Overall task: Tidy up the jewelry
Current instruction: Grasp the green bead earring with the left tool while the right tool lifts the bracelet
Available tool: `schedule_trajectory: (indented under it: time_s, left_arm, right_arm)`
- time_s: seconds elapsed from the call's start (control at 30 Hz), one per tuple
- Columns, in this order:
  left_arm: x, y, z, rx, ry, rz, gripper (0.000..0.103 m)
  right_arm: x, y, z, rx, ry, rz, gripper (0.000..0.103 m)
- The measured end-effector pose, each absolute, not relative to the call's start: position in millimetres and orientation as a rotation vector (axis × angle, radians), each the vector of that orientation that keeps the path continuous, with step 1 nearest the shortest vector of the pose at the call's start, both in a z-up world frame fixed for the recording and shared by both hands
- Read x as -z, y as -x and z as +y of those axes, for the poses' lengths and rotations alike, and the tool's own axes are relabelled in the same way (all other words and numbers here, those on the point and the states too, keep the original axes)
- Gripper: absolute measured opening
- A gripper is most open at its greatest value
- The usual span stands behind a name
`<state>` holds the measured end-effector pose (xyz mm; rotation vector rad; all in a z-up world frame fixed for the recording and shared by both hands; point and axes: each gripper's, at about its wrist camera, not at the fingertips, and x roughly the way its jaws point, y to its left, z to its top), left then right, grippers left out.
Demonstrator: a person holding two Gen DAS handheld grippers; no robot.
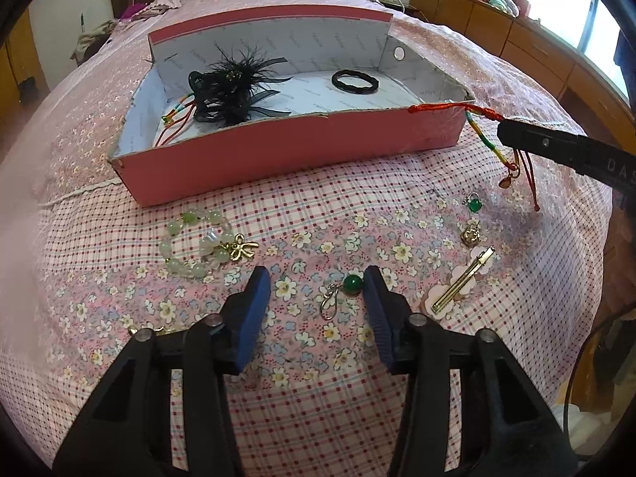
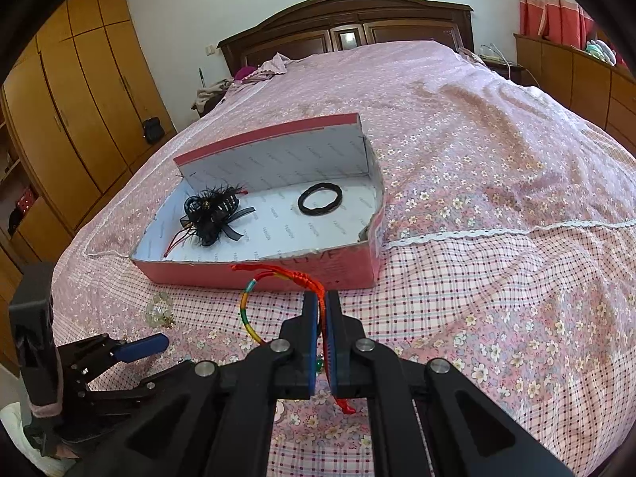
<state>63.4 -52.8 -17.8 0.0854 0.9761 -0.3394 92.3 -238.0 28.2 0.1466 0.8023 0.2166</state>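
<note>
A pink cardboard box [image 1: 278, 155] [image 2: 349, 266] lies open on the bed. In it are a black feather hair clip [image 1: 234, 83] [image 2: 210, 210], a black hair tie [image 1: 353, 79] [image 2: 320, 198] and a corded bracelet [image 1: 175, 113]. My right gripper [image 2: 322, 298] [image 1: 505, 129] is shut on a rainbow cord bracelet [image 2: 278, 278] [image 1: 483, 127], held in the air just before the box's near right corner. My left gripper [image 1: 316, 278] is open and low over the bedspread, its fingers around a green bead earring [image 1: 349, 284].
On the bedspread lie a pale green bead bracelet with a gold bow [image 1: 202, 246], a green stone ring [image 1: 473, 202], a gold charm [image 1: 471, 234] and a gold hair clip on pink flowers [image 1: 461, 284]. Wooden wardrobes [image 2: 79, 91] and cabinets [image 1: 516, 28] flank the bed.
</note>
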Motion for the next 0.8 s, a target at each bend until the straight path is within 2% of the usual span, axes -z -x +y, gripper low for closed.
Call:
schedule_trajectory:
  time_s: [0.17, 0.27, 0.4, 0.8]
  left_arm:
    - [18.9, -61.8, -55.8, 0.342, -0.106, 0.970, 0.035]
    - [19.3, -57.8, -60.5, 0.354, -0.132, 0.965, 0.025]
    - [20.7, -53.6, -67.8, 0.385, -0.155, 0.964, 0.008]
    - [2.9, -49.6, -53.8, 0.405, -0.093, 0.942, 0.007]
  right_arm:
    - [-26.6, -91.6, -239.9, -0.216, -0.157, 0.806, 0.005]
    - [-26.4, -91.0, -240.8, -0.216, -0.159, 0.807, 0.005]
    - [-26.3, -90.2, -241.6, -0.216, -0.162, 0.806, 0.005]
    - [-36.6, -86.7, -241.9, -0.221, -0.164, 0.780, 0.005]
